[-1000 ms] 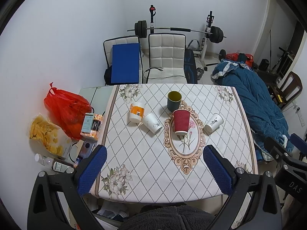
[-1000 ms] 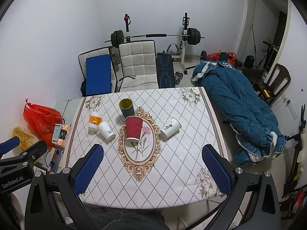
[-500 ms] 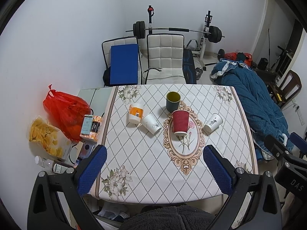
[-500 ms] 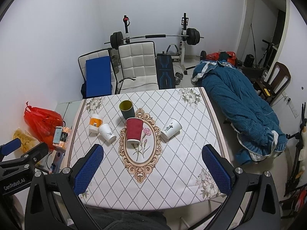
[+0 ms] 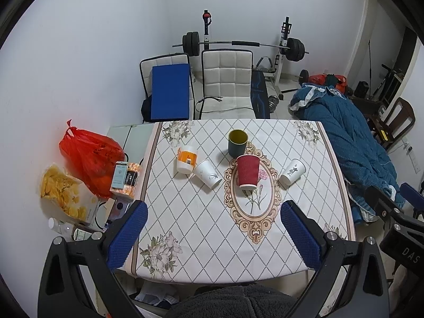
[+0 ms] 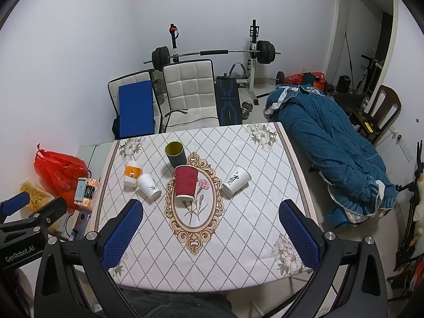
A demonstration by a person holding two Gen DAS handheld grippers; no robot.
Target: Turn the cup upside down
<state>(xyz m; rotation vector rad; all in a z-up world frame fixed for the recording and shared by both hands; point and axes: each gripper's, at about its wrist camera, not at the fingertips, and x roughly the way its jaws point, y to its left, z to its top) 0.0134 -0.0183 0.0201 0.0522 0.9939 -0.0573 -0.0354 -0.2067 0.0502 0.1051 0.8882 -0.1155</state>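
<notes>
Several cups sit on the patterned table (image 5: pixel 212 238). A dark green cup (image 5: pixel 237 143) (image 6: pixel 175 153) stands upright, mouth up. A red ribbed cup (image 5: pixel 248 171) (image 6: pixel 186 182) lies on its side, mouth toward me. A white cup with a plant print (image 5: pixel 207 177) (image 6: pixel 148 187) and a white cup with black script (image 5: pixel 292 171) (image 6: pixel 236 179) lie on their sides. An orange-and-white cup (image 5: pixel 187 158) (image 6: pixel 133 172) stands rim down. My left gripper (image 5: pixel 212 228) and right gripper (image 6: pixel 210 225) are open and empty, high above the table's near edge.
Two white chairs (image 5: pixel 225 79) and a blue pad (image 5: pixel 169 95) stand beyond the table. A red bag (image 5: pixel 90 156), snack bags and bottles lie at the left. A blue quilt (image 6: pixel 331 143) lies at the right. A barbell rack (image 5: pixel 238 45) stands at the back wall.
Both grippers have risen and drawn back a little, so the table looks slightly smaller. The cups have not moved.
</notes>
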